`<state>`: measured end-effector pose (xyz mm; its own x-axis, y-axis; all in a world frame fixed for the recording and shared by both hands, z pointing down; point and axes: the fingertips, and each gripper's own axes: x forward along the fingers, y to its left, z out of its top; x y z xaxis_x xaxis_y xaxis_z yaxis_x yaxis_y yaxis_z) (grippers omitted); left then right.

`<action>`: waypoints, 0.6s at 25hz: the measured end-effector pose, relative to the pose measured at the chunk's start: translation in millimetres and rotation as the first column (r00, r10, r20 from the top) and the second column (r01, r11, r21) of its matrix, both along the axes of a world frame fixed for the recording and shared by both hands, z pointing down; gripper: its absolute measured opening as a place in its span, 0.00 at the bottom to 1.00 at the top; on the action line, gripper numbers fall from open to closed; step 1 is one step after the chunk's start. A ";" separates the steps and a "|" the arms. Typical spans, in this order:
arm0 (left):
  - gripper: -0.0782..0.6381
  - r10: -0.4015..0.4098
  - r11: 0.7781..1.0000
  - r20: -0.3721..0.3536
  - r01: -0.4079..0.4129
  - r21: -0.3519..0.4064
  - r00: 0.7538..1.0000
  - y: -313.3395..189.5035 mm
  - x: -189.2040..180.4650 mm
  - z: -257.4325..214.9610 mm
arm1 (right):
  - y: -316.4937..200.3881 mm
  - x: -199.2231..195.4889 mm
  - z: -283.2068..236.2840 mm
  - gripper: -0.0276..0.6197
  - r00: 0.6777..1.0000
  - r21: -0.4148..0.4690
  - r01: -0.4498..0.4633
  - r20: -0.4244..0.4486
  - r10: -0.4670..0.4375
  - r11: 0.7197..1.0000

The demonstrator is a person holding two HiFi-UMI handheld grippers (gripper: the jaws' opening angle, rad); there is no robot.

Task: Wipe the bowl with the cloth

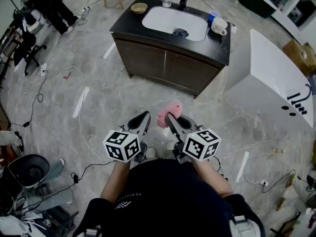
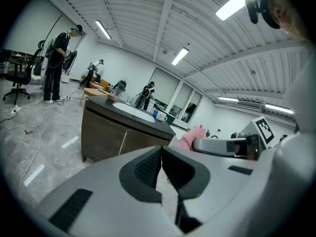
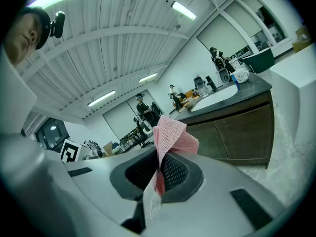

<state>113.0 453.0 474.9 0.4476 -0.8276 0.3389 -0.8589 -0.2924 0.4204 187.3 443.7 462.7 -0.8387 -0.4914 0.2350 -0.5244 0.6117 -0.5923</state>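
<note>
Head view: person stands on the marble floor [image 1: 98,83], well apart from the dark table [image 1: 217,46] with a white sink basin [image 1: 168,19] set in its top. Tan bowl [image 1: 138,7] sits on the table's far left corner, just beside the basin. White mug [image 1: 218,26] on the right edge of the table, past the basin. Left tool [image 1: 143,118] and right tool [image 1: 170,118] are held side by side, low in front of the body, both pointing toward the table. Pink cloth [image 1: 169,112] stands up from the tip of the right tool.

Left gripper view: left tool [image 2: 160,154] has its jaws closed against each other, nothing between them. Cloth [image 2: 195,134] shows off to the right, in front of the table [image 2: 123,115].

Right gripper view: right tool [image 3: 159,164] has its jaws clamped on the cloth [image 3: 170,135]; a folded part sticks up above the jaws and a few loose threads hang below. Table [image 3: 237,95] lies ahead to the right, with the mug [image 3: 240,75] on it.
</note>
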 end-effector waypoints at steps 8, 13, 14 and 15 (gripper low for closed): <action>0.12 0.024 1.000 0.001 -0.024 -0.011 1.000 -15.8 18.7 3.0 | -15.8 17.1 1.2 0.11 1.000 0.000 -0.014 -0.008 0.014 1.000; 0.12 0.048 0.999 0.009 -0.048 -0.009 0.999 -28.7 37.2 2.8 | -30.2 34.9 -0.3 0.11 0.999 -0.017 -0.047 0.024 0.047 0.999; 0.12 0.052 0.999 0.012 -0.052 -0.010 0.999 -32.0 40.7 2.9 | -33.9 38.4 -0.5 0.11 0.998 -0.023 -0.051 0.032 0.052 0.998; 0.12 0.055 0.998 0.014 -0.055 -0.010 0.998 -35.5 43.9 2.8 | -37.6 41.4 -0.8 0.11 0.998 -0.026 -0.053 0.037 0.054 0.998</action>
<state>156.9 417.4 477.8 0.4871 -0.7987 0.3533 -0.8478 -0.3352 0.4110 228.7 406.1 461.9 -0.8197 -0.5300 0.2170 -0.5332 0.5678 -0.6271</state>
